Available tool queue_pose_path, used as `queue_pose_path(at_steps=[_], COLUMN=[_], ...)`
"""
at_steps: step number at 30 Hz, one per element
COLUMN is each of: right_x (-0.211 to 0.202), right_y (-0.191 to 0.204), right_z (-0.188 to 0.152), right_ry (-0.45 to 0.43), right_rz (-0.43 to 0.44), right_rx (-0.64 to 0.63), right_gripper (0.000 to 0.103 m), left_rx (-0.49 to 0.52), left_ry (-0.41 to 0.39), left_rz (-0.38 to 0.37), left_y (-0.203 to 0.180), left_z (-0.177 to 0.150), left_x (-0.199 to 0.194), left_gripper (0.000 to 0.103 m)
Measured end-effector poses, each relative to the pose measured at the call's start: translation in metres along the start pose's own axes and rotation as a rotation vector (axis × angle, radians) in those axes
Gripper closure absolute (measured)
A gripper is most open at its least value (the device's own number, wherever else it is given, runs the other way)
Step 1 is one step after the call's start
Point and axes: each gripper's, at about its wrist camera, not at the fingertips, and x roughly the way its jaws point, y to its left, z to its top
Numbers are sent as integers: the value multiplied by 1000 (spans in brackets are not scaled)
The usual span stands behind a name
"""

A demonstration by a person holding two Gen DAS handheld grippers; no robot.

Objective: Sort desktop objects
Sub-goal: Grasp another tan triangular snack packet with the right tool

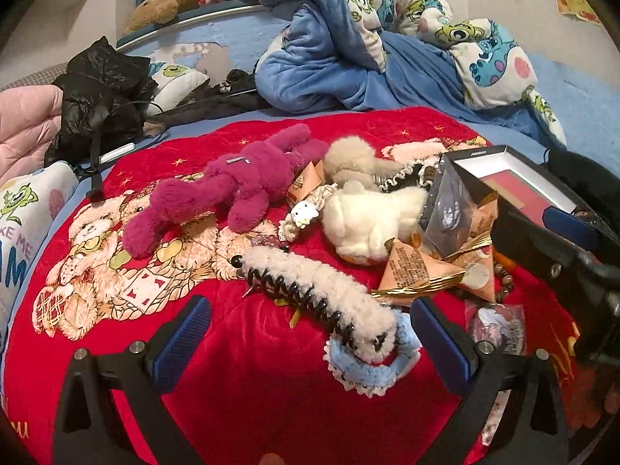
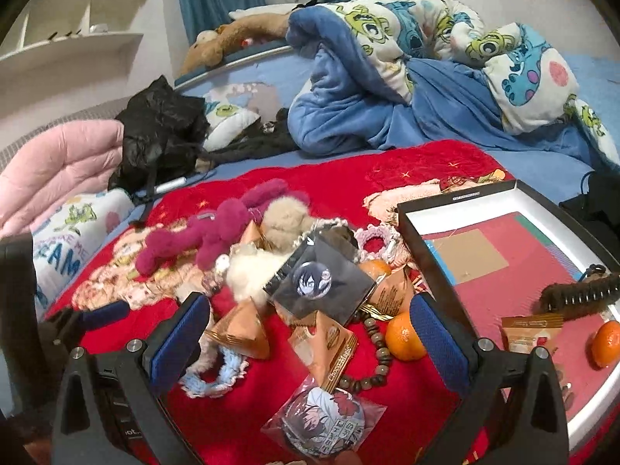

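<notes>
We hold the left claw [image 1: 310,333] spread wide and empty over the red blanket [image 1: 248,391], and the fluffy hair clip [image 1: 321,294] lies just ahead of it — its near end sits between the fingertips, closer to the right finger, resting on a blue crocheted scrunchie [image 1: 372,368]. The clip's long axis runs diagonally, from near right to far left, so we judge a grasp would need the claw turned across that line. The right claw [image 2: 310,333] is also spread and empty, hovering over a triangular snack packet [image 2: 325,345], a bead bracelet [image 2: 372,364] and a tangerine [image 2: 405,337]. The left claw is the nearer one to the clip. Farther off lie the magenta plush [image 1: 232,190] and white plush [image 1: 368,221], with the open box [image 2: 503,240] to the right — it already holds a brown hair clip [image 2: 577,294]. Everything rests on a bed, with a rumpled blue duvet [image 1: 348,38] behind
</notes>
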Motion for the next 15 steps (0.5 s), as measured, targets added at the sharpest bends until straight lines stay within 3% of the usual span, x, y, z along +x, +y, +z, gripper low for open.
queue_pose_path(at_steps=[5, 9, 15], right_x=[13, 25, 32], right_y=[-7, -17, -20], right_z=[-10, -15, -19], right_ry=[17, 65, 95], right_rz=[-39, -34, 5], right_rx=[21, 68, 84], right_gripper=[0, 14, 15], left_rx=[18, 9, 67], left_ry=[6, 7, 39], left_rz=[21, -2, 6], left_y=[2, 5, -6], left_z=[-3, -5, -9], left_x=[13, 18, 26], left_gripper=[0, 0, 0])
